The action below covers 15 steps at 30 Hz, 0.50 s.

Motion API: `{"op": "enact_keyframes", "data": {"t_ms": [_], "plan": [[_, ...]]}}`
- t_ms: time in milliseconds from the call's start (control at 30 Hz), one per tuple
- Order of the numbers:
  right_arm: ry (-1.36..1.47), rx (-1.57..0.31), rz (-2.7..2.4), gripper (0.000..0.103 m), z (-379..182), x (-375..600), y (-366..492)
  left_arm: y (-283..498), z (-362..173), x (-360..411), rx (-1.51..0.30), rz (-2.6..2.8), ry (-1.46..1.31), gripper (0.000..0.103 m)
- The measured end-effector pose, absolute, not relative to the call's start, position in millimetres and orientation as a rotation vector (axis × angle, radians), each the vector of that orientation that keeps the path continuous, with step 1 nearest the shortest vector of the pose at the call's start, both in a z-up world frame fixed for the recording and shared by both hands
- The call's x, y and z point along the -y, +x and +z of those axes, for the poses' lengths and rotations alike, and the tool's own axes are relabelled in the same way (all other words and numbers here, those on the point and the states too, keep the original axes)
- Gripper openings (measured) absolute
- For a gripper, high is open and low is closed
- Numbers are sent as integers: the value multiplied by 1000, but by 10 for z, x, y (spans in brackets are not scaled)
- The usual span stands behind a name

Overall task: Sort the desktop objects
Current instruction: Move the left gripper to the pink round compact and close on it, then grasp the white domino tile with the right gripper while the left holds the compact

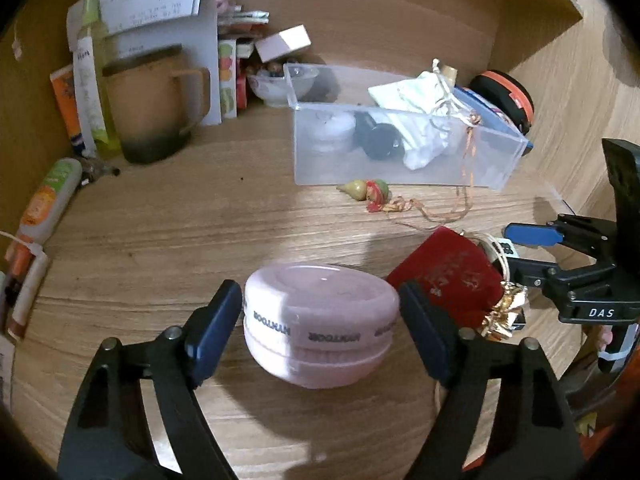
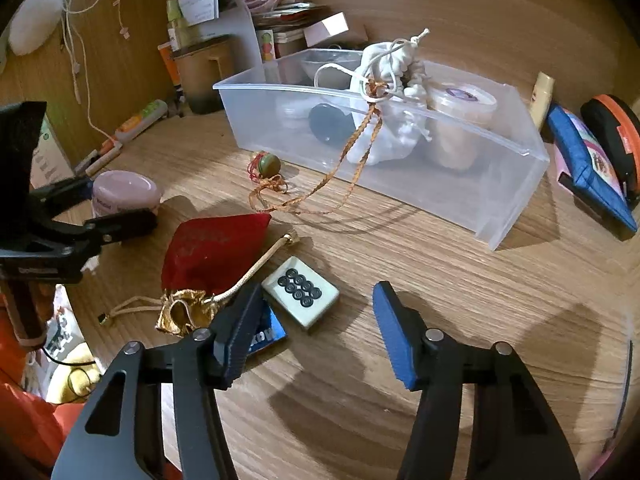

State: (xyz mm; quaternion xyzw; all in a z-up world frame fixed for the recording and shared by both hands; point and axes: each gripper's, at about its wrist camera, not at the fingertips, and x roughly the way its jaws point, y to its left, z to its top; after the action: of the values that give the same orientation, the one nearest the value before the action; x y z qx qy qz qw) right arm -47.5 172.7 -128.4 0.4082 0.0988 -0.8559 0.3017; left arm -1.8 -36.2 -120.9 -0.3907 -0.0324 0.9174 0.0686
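Note:
A round pink case [image 1: 320, 320] lies on the wooden desk between the fingers of my left gripper [image 1: 322, 332]. The jaws are open, with small gaps on both sides of the case. The case also shows in the right wrist view [image 2: 124, 194]. My right gripper [image 2: 316, 332] is open and empty above the desk, near a mahjong tile [image 2: 301, 291] and a blue packet [image 2: 267, 334]. A red pouch [image 2: 212, 252] with a gold trim [image 2: 182, 314] lies left of the tile. A clear plastic bin [image 2: 420, 184] holds a white drawstring bag [image 2: 394, 80], a tub and a dark object.
A small acorn charm [image 2: 269, 164] with an orange braided cord [image 2: 320, 188] lies in front of the bin. A brown mug [image 1: 154, 108], bottles, papers and boxes stand at the back left. A blue pouch [image 2: 588, 168] and an orange-black case [image 2: 616, 136] lie right of the bin.

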Motion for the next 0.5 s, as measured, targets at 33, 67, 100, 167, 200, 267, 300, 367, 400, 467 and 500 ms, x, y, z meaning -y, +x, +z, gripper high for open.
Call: {"op": "enact_keyframes", "data": {"t_ms": [33,67,100,167,200,267,300,367,400,467,500], "plan": [[1084,-255,-2270,51,-1287,-1727,-481,-32,-1221,369,104,2761,-1185,79],[1084,-247,-2266,48,-1289,-1724,-482,-44,-1227,377,108,2761,-1189,78],[1085,-239,-2260,46,-1290,-1722,-483,-54,-1231,387,113,2764,-1191,78],[1085,-221,-2254,42,-1292,-1724,-487,-70,-1237,391,118,2763,-1194,74],[1085,-216,-2252,42,-1290,-1724,-489,-78,-1241,394,120,2763,-1197,72],[1089,-191,-2243,35,-1295,-1733,-500,-90,-1248,396,130,2756,-1200,64],[1090,-173,-2231,31,-1298,-1737,-506,-92,-1247,394,127,2762,-1196,63],[1090,-155,-2229,26,-1296,-1743,-510,-100,-1250,393,131,2765,-1195,63],[1091,-148,-2230,24,-1297,-1746,-513,-101,-1252,394,136,2767,-1193,63],[1094,-135,-2239,23,-1295,-1762,-518,-99,-1255,393,139,2770,-1190,62],[1092,-132,-2245,23,-1291,-1772,-519,-100,-1257,392,141,2771,-1189,62]]}}
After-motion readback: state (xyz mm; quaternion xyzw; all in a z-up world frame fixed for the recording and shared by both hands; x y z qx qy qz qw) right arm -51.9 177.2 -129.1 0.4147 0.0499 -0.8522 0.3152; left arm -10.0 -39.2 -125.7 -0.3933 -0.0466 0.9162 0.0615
